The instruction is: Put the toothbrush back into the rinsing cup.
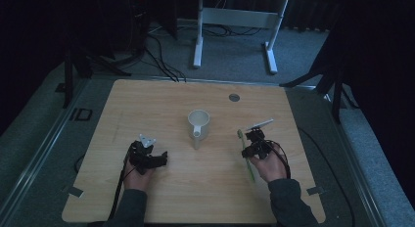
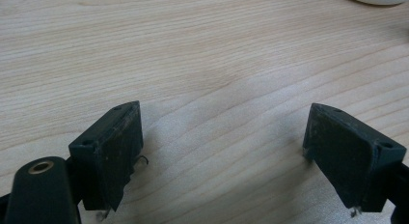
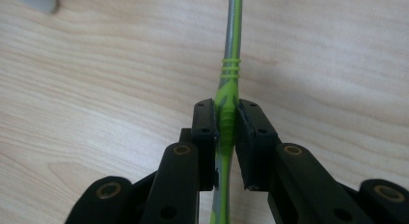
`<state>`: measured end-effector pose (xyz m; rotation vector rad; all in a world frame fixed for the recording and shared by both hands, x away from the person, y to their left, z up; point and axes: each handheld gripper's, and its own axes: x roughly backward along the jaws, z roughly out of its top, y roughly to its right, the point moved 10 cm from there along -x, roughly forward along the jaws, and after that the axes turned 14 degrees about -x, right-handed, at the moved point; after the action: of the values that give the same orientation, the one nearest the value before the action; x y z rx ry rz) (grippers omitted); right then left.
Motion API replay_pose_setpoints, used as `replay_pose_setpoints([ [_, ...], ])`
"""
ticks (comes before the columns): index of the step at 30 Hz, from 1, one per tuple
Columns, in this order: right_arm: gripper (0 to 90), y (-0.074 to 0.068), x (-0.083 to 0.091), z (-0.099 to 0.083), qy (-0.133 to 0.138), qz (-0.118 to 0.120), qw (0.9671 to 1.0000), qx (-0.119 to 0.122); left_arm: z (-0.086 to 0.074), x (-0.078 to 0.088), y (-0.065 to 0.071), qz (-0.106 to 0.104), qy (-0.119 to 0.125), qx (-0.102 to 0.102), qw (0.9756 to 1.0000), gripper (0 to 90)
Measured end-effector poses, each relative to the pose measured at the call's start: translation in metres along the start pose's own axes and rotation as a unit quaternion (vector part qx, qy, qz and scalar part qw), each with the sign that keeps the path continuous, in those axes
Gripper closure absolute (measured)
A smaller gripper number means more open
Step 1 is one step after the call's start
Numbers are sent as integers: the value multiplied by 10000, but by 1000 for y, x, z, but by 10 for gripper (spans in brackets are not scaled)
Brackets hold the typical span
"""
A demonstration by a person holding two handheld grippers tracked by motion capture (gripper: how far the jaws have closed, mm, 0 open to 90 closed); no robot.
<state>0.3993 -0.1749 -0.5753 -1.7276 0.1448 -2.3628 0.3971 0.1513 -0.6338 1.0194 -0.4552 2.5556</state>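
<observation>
High view: dim room, wooden table, perhaps carpet; right gripper clamping toothbrush, left gripper spread.

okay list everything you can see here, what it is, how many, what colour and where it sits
Table: one, light wood, centre of the high view.
Mug: one, white, upright, mid-table.
Toothbrush: one, green and grey, clamped in the right hand-held gripper.
Round insert: one, grey, far part of the tabletop.
Desk frame: one, white, on the floor beyond the table.
Cables: several, black, on the floor.
Left hand-held gripper: one, black, jaws open over bare wood.
Right hand-held gripper: one, black, right of the mug.
</observation>
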Motion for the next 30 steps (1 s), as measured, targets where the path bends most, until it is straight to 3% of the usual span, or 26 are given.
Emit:
replay_pose_setpoints([
  [13, 786, -11, 9, 12, 600, 449, 9972, 76, 0, 0, 0, -1, -1, -2, 10000, 145],
  [30, 785, -19, 17, 23, 1234, 699, 9896, 237, 0, 0, 0, -3, -4, -7, 10000, 145],
])
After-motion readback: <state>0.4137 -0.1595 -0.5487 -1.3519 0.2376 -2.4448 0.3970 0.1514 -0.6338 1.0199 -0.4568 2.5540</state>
